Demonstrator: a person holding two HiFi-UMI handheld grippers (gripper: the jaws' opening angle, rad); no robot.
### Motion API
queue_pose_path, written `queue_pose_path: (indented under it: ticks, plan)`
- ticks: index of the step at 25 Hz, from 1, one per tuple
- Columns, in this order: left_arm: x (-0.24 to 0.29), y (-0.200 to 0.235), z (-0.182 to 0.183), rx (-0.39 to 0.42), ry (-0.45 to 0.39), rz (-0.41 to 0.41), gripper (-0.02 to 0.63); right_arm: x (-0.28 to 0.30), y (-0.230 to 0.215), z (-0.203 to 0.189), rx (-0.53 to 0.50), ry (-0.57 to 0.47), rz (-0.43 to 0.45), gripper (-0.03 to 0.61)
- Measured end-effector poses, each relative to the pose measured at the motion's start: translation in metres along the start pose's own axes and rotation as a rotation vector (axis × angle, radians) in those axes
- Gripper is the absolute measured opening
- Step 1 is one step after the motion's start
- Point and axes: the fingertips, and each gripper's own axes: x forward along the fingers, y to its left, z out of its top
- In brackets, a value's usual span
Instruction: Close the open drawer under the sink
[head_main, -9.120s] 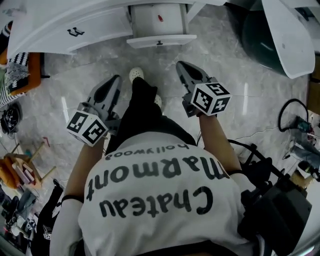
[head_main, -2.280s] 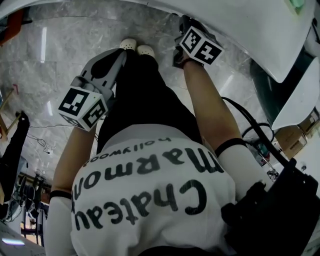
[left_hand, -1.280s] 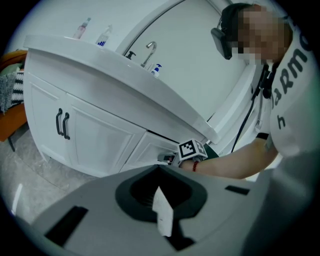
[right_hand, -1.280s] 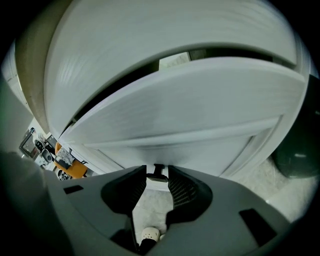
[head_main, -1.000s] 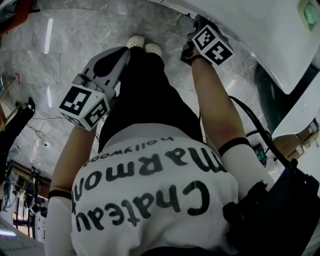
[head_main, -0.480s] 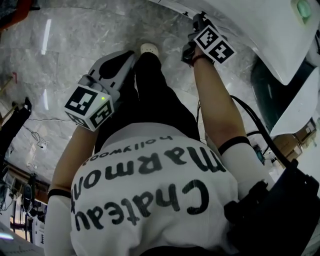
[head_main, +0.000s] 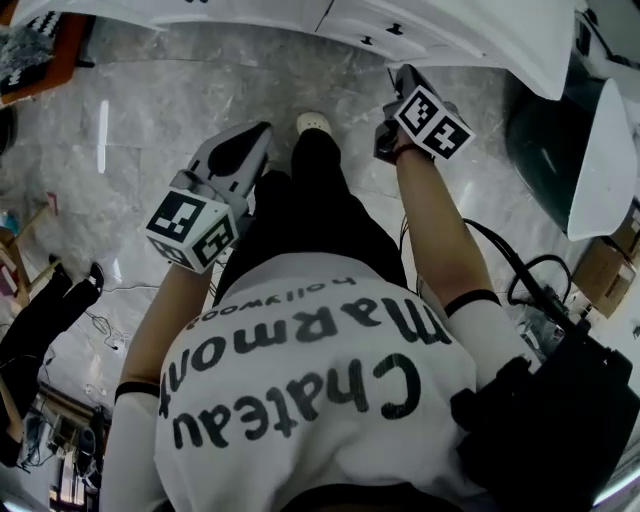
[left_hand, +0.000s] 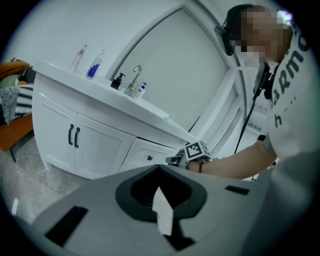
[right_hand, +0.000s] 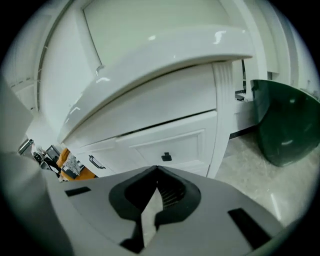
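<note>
- Drawer (head_main: 410, 38), head view: it sits in the white vanity (head_main: 250, 12) along the top edge, its front level with the panels beside it, so it is closed. The right tongs (head_main: 404, 72) point up at it from just below, near but not touching. The left tongs (head_main: 262, 130) are lower and further left, well apart from the drawer, over the marble floor (head_main: 150, 110). A white shoe (head_main: 313, 122) shows between the two tongs.
- Left gripper view: the left tongs (left_hand: 159, 169) have their jaws together at the tips, with nothing between them. Beyond them stands the vanity (left_hand: 100, 145) with two doors (left_hand: 60, 135) that carry black handles. The drawer (left_hand: 150, 155) lies to the right of the doors, pushed in. The right tongs (left_hand: 171, 160) hover just in front of it, apart from its face. A faucet (left_hand: 135, 80) and bottles (left_hand: 95, 65) stand on the counter (left_hand: 65, 80) above.
- Right gripper view: the right tongs (right_hand: 157, 172) have just closed; the tips meet and nothing is held. The drawer (right_hand: 170, 142) is straight ahead, just above the tips in the picture and clear of them. Its front is flush with the cabinet and its black knob (right_hand: 166, 156) is untouched. A dark green bin (right_hand: 285, 125) stands on the floor (right_hand: 250, 175) to the right of the vanity.
</note>
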Motion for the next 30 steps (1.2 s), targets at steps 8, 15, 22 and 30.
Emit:
queue_pose_path:
  ticks: [8,15,22,30]
  plan:
    - [-0.107,0.016,-0.01,0.189,0.011,0.056,0.008,-0.115,0.043,0.015,0.06,-0.196,0.056,0.011]
    - [-0.153,0.001,0.016,0.194,-0.084,0.026,0.008,-0.213,0.076,0.009,0.015,-0.251,0.128,0.011]
    - [-0.176,-0.005,0.033,0.134,-0.14,-0.018,0.008,-0.275,0.091,0.004,0.004,-0.291,0.169,0.011]
    - [-0.18,-0.01,0.053,0.132,-0.171,-0.056,0.008,-0.304,0.082,0.001,0.012,-0.324,0.12,0.009]
